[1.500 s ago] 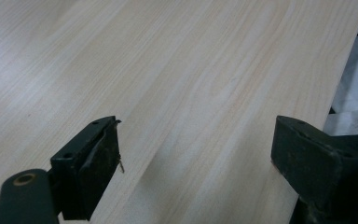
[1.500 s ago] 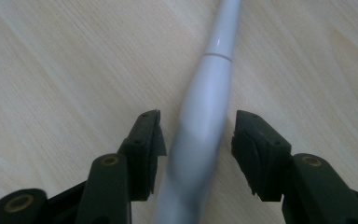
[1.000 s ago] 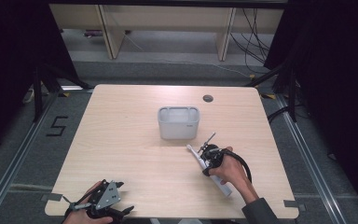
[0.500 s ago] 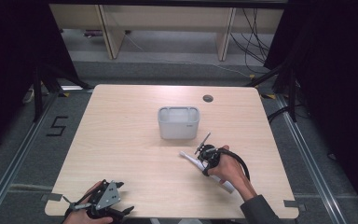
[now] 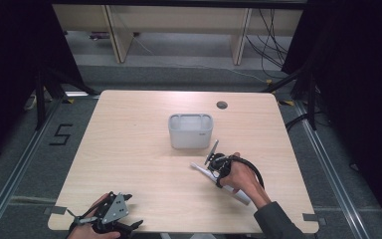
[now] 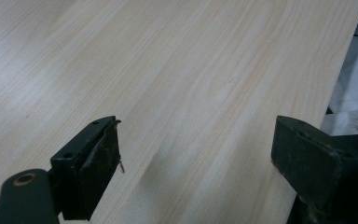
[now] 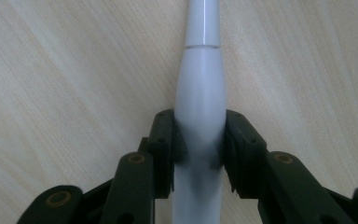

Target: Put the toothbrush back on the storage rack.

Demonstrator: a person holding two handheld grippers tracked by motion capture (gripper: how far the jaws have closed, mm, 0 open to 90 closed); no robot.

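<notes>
Here, white handle [image 7: 200,116] amid bare table [image 5: 129,144], off the edges.

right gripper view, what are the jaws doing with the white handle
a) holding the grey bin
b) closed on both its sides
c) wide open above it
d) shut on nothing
b: the right gripper has a pad pressed against each side of the white handle, which lies on the table.

Each black metal hand-held gripper [image 5: 215,167] has brass-coloured pivot screws, a looping black cable and, on the left hand-held gripper [image 5: 110,219], a grey three-cornered plate; the right arm wears a dark grey sleeve [image 5: 277,223].
</notes>
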